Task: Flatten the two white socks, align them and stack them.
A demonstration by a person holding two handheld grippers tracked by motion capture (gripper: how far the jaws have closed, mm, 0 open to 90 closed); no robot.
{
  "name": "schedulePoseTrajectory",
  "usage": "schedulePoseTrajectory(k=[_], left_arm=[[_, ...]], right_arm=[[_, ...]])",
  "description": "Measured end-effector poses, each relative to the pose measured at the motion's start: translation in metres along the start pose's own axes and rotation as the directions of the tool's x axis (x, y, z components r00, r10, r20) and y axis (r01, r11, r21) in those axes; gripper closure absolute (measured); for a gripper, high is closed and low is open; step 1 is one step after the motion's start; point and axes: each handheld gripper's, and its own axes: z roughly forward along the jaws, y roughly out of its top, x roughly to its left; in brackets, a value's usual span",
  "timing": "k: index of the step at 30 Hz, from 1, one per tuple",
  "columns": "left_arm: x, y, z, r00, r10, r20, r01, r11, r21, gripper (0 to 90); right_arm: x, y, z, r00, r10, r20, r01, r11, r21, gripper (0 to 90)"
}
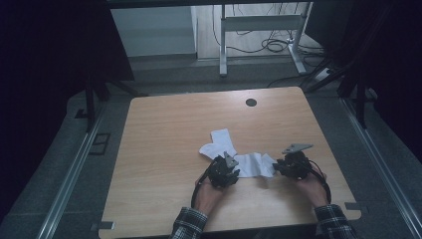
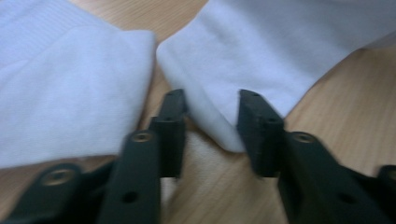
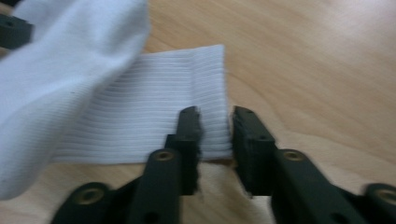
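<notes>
Two white socks lie on the wooden table (image 1: pixel 164 129). One sock (image 1: pixel 218 142) is bent in an L at the middle; the other sock (image 1: pixel 254 164) lies between my hands. My left gripper (image 1: pixel 230 168) sits at that sock's left end. In the left gripper view its jaws (image 2: pixel 212 116) stand apart around the rounded end of the sock (image 2: pixel 261 51), with the other sock (image 2: pixel 60 88) to the left. My right gripper (image 1: pixel 278 167) is at the right end. Its jaws (image 3: pixel 215 133) straddle the corner of the flat ribbed cuff (image 3: pixel 154 102), narrowly apart.
A dark round hole (image 1: pixel 251 102) is set in the table near its far edge. Beyond the table, a white desk frame (image 1: pixel 259 22) and cables (image 1: pixel 276 46) are on the floor. Dark curtains hang at both sides. The person's checked sleeves (image 1: pixel 189 224) enter from the bottom.
</notes>
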Motion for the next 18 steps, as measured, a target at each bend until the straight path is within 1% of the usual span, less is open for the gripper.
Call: schedulePoseTrajectory(k=[1, 3, 5, 7, 8, 12, 15, 17, 18], left_arm=[[0.0, 0.0, 0.0, 0.9999, -0.007, 0.009, 0.007, 1.0, -0.001, 68.6], [-0.001, -0.001, 0.0, 0.9995, -0.007, 0.032, 0.008, 1.0, -0.002, 77.4], [-0.003, -0.001, -0.002, 0.9996, -0.002, 0.027, 0.002, 1.0, 0.002, 84.8], [-0.003, -0.001, -0.007, 0.9995, 0.0, 0.031, 0.0, 1.0, -0.008, 85.6], [-0.002, 0.0, -0.011, 0.9994, 0.0, 0.035, 0.001, 0.9999, -0.015, 85.6], [0.004, -0.001, -0.03, 0.9991, -0.005, 0.041, 0.006, 0.9995, -0.03, 85.7], [0.011, -0.006, -0.044, 0.9991, -0.008, 0.041, 0.009, 0.9994, -0.032, 85.6], [0.016, -0.011, -0.053, 0.9992, -0.007, 0.039, 0.008, 0.9997, -0.025, 85.7], [0.016, -0.011, -0.053, 0.9992, -0.007, 0.039, 0.008, 0.9997, -0.025, 85.7]], right_arm=[[0.001, 0.0, 0.0, 0.9999, 0.011, -0.007, -0.011, 1.0, 0.005, 74.6], [0.002, 0.001, 0.0, 0.9995, 0.026, -0.014, -0.026, 0.999, 0.018, 79.2], [0.003, 0.002, -0.001, 0.9995, 0.03, -0.008, -0.03, 0.999, 0.025, 80.7], [0.004, 0.003, -0.003, 0.9997, 0.026, -0.002, -0.025, 0.999, 0.024, 80.9], [0.004, 0.003, -0.005, 0.9997, 0.023, -0.001, -0.023, 1.0, 0.017, 81.0], [0.002, 0.005, -0.017, 0.9993, 0.036, -0.011, -0.036, 0.999, -0.028, 80.8], [0.002, 0.005, -0.023, 0.999, 0.039, -0.02, -0.04, 0.998, -0.045, 80.7], [0.003, 0.005, -0.024, 0.9988, 0.042, -0.027, -0.043, 0.998, -0.049, 80.5], [0.003, 0.005, -0.024, 0.9988, 0.042, -0.027, -0.043, 0.998, -0.049, 80.5]])
